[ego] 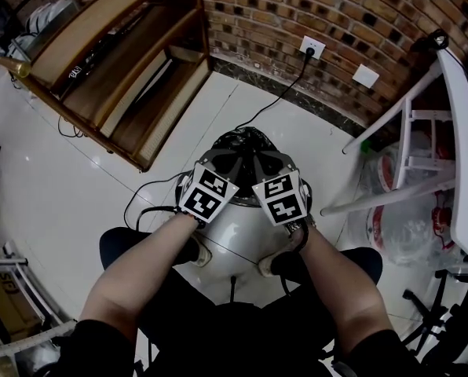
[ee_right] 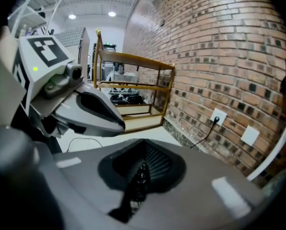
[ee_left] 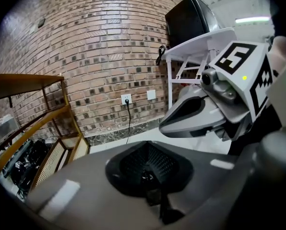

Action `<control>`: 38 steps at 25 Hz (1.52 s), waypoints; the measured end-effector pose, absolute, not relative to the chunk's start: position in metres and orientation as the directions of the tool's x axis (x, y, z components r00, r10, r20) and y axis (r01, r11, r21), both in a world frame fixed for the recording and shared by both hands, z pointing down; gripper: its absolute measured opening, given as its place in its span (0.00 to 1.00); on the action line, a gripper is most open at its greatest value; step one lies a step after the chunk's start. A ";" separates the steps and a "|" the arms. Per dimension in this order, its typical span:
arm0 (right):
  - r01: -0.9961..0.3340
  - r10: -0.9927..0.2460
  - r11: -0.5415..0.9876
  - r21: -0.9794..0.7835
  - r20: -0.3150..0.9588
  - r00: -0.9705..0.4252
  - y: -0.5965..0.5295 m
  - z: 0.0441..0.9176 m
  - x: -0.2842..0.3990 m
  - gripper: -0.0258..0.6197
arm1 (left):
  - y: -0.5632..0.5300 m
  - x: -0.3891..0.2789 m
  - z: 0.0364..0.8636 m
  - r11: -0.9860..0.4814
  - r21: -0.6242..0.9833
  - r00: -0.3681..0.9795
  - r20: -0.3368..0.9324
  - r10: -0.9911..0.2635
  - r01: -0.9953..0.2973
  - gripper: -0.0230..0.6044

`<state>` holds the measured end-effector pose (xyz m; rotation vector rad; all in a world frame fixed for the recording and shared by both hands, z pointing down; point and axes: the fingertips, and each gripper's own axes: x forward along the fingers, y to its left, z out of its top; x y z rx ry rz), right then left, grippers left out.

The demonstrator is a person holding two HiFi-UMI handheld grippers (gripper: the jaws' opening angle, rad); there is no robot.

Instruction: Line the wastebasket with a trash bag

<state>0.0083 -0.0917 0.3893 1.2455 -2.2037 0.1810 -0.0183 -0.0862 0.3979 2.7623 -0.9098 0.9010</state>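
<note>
1. The left gripper [ee_left: 150, 176] is pressing its fingers [ee_left: 85, 186] fully together on a fold of the black trash bag [ee_left: 162, 207]; the fold is showing as a dark strip along the seam, low in the middle of the left gripper view.
2. The right gripper [ee_right: 143, 169] is likewise clamping its fingers [ee_right: 220, 190] shut on the bag; crinkled black film is running down between them, lower centre of the right gripper view.
3. In the head view the two grippers are sitting side by side at the centre of the frame, the left one on the left; their marker cubes are facing the camera, and the person's forearms [ego: 136, 277] are reaching up to them from the bottom edge.
4. The wastebasket [ego: 234, 238], rounded and silver-white, is standing on the pale floor [ego: 61, 171] just below the grippers, between the person's shoes; black bag plastic is bunching at its far rim, just above the grippers in the frame.
5. A wooden shelf [ego: 116, 61] is filling the upper left; a brick wall [ego: 336, 22] is running across the top, with a socket [ego: 312, 49] and a black cable [ego: 285, 93] trailing down from it; a white bench [ego: 462, 132] is standing at the right edge.
</note>
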 end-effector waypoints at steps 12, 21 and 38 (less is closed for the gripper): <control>-0.824 -0.744 0.546 0.150 0.539 -0.395 -0.076 0.381 0.007 0.04 | -0.071 -0.017 0.386 -0.812 -0.091 0.658 0.537 -0.528 -0.577 0.04; -0.824 -0.741 0.545 0.151 0.547 -0.390 -0.064 0.378 0.008 0.04 | -0.063 -0.017 0.385 -0.804 -0.098 0.651 0.534 -0.540 -0.587 0.04; -0.819 -0.741 0.555 0.146 0.534 -0.406 -0.054 0.371 0.004 0.04 | -0.057 -0.017 0.380 -0.794 -0.097 0.651 0.518 -0.555 -0.600 0.04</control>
